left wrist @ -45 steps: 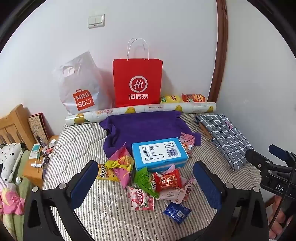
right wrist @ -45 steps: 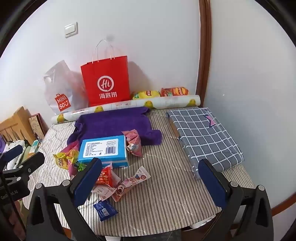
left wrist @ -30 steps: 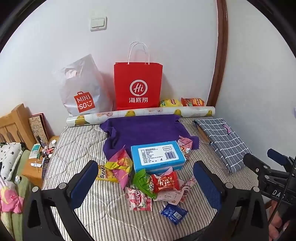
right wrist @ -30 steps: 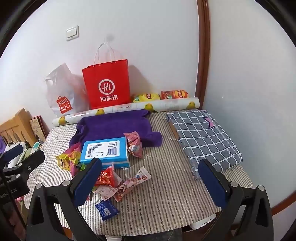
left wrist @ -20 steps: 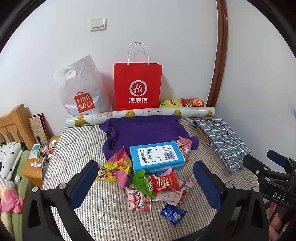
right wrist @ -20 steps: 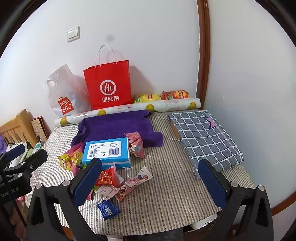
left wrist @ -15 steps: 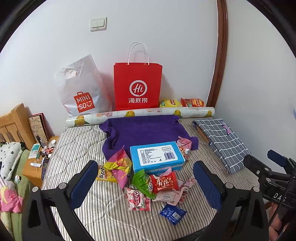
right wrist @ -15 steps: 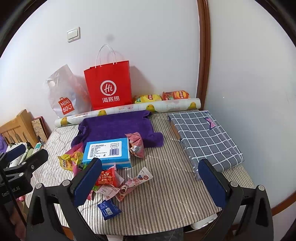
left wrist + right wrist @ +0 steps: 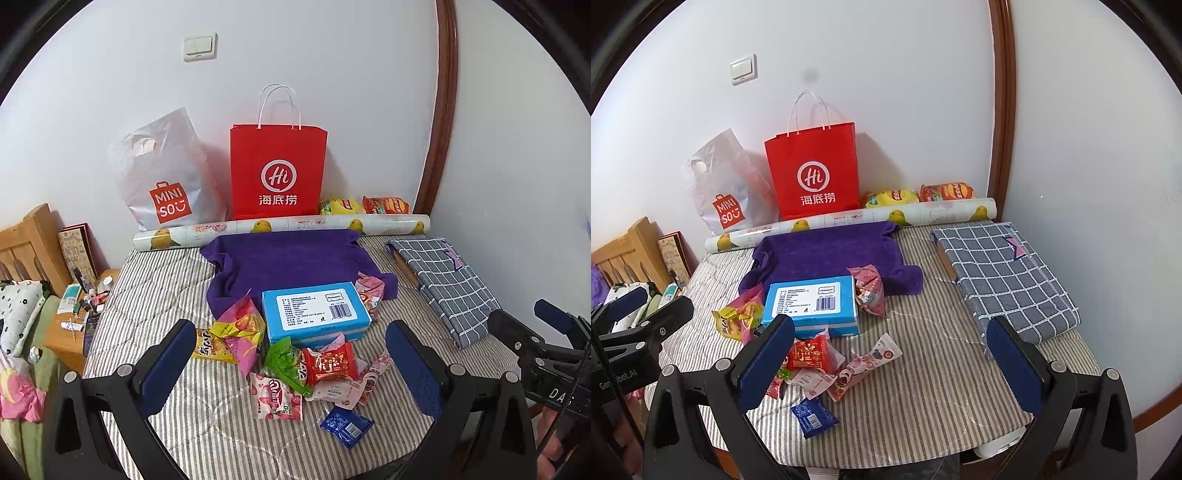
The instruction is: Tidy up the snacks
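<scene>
Snacks sit in a loose pile on the striped table (image 9: 155,295), near its front-left part, just in front of and beside a blue box (image 9: 314,310). Left claw (image 9: 291,365) wide open, empty, held above the front edge with the pile between its blue pads. Right claw (image 9: 890,365) also wide open, empty, over the bare striped area right of the pile; its left pad overlaps the pile edge in view.

Pile contents:
- red wrapper (image 9: 328,363) in the middle, touching a green packet (image 9: 286,363)
- pink packet (image 9: 275,400) in front of the green one
- small blue packet (image 9: 345,424) nearest the front, slightly apart from the rest
- pink-white long wrapper (image 9: 864,365) at right of the pile
- yellow and pink bags (image 9: 234,332) left of the blue box, touching it
- one pink-red bag (image 9: 870,290) at the box's right side, leaning on the purple cloth (image 9: 291,258)

Blue box lies flat, label up, partly on the purple cloth. Behind the cloth a fruit-print roll (image 9: 280,227) lies along the wall, with a red paper bag (image 9: 279,170), a white Miniso bag (image 9: 162,177) and two chip bags (image 9: 364,205) behind it. Folded checked fabric (image 9: 1004,273) lies at the table's right, well apart from the snacks.
</scene>
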Demonstrator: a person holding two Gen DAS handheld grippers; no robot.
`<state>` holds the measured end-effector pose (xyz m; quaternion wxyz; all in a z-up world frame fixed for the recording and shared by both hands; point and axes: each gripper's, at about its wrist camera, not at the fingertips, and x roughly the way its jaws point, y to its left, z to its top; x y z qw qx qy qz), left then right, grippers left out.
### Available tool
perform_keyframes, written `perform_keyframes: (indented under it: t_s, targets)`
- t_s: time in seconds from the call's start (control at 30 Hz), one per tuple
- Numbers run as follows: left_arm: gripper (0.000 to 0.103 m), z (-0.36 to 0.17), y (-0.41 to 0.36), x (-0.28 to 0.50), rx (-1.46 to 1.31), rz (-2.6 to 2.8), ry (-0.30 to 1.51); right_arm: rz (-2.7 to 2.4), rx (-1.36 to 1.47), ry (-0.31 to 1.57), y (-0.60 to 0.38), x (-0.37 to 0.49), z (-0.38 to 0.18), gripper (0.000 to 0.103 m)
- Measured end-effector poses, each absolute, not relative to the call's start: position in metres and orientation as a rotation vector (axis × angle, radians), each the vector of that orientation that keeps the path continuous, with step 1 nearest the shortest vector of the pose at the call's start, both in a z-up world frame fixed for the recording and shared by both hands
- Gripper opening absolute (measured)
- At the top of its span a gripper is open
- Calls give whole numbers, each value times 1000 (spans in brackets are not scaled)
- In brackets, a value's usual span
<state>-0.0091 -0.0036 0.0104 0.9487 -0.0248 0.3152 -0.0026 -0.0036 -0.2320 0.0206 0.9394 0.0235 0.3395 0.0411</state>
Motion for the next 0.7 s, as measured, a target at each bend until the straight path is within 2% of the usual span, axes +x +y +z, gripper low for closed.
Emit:
perform_keyframes:
  t_s: [0.7]
  targets:
    - [103,10,-2,-9,-53,-8,641,91,52,688,-232,-6,22,102]
